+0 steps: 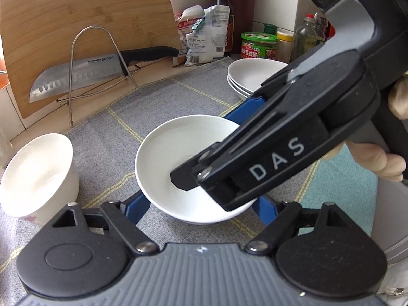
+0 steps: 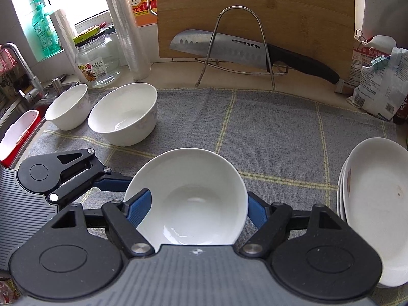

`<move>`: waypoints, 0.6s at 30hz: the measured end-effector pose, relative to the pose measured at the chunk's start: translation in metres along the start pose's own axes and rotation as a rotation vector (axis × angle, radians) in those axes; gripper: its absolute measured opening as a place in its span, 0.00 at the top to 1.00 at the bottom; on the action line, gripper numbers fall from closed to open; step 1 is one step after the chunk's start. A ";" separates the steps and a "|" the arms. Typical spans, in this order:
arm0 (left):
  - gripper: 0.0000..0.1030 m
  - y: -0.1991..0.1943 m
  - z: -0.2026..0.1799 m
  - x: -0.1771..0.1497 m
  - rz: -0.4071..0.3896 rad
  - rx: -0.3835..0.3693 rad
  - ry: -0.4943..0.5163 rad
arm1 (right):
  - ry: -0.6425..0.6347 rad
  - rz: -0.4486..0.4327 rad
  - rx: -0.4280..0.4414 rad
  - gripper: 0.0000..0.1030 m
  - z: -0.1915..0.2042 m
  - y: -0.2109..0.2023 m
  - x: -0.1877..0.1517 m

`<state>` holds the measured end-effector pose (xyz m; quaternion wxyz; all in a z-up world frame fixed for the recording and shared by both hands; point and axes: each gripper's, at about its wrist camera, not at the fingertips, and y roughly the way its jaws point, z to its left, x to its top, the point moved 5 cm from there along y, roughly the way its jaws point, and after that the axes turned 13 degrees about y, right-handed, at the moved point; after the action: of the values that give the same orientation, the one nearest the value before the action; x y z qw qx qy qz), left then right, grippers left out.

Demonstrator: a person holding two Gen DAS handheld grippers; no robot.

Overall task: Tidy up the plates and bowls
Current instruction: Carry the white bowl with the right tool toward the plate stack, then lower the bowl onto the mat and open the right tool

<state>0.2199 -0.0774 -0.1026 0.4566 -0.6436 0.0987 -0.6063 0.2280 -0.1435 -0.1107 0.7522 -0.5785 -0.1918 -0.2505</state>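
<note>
The right gripper grips a white bowl, one blue finger inside the rim, the other outside. The left gripper stands open, its fingers either side of the bowl. Two bowls sit toward the mat's far left corner; stacked plates are at its right edge.

This is a home kitchen counter. A bamboo cutting board leans upright against the wall, and just in front of it a wire rack holds a chef's knife. Left of the board stand a glass jar and a soap dispenser, with a sink faucet beyond. To its right sit sauce bottles and food bags.
</note>
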 end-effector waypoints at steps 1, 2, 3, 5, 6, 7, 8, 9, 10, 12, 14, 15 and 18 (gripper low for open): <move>0.17 0.000 0.000 0.000 0.001 -0.003 -0.003 | 0.001 0.002 -0.002 0.19 0.000 0.000 0.000; 0.17 -0.001 0.000 0.000 0.003 -0.004 -0.005 | 0.003 0.005 -0.003 0.19 0.000 0.001 0.000; 0.17 -0.002 0.000 0.000 0.002 -0.005 -0.006 | 0.004 0.008 -0.004 0.19 0.000 0.001 0.000; 0.17 -0.003 0.000 0.001 -0.001 -0.005 -0.007 | 0.004 0.013 -0.005 0.19 -0.001 0.002 -0.001; 0.17 -0.003 0.000 0.000 -0.001 -0.006 -0.010 | 0.007 0.012 -0.003 0.19 -0.002 0.002 -0.001; 0.17 -0.003 0.000 0.000 0.002 -0.006 -0.011 | 0.011 0.012 0.001 0.19 -0.002 0.003 -0.001; 0.17 -0.003 0.001 0.000 0.003 -0.006 -0.012 | 0.017 0.015 0.004 0.19 -0.003 0.003 -0.001; 0.17 -0.003 0.001 0.000 0.001 -0.003 -0.014 | 0.023 0.016 0.007 0.19 -0.003 0.004 -0.001; 0.17 -0.004 0.000 -0.001 0.001 -0.002 -0.016 | 0.025 0.013 0.007 0.19 -0.003 0.004 -0.001; 0.17 -0.003 0.001 -0.002 0.000 -0.005 -0.025 | 0.023 0.011 0.007 0.19 -0.002 0.004 -0.001; 0.17 -0.004 0.002 -0.003 0.001 -0.006 -0.032 | 0.018 0.008 0.008 0.18 0.000 0.004 -0.001; 0.16 -0.004 0.001 -0.003 0.003 -0.005 -0.031 | 0.017 0.009 0.011 0.18 0.000 0.004 -0.001; 0.12 -0.007 -0.001 -0.003 -0.007 0.014 -0.018 | 0.015 0.004 0.020 0.11 0.002 0.003 -0.003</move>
<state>0.2157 -0.0718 -0.1002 0.4600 -0.6463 0.0881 -0.6025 0.2278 -0.1406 -0.1143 0.7598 -0.5695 -0.1877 -0.2514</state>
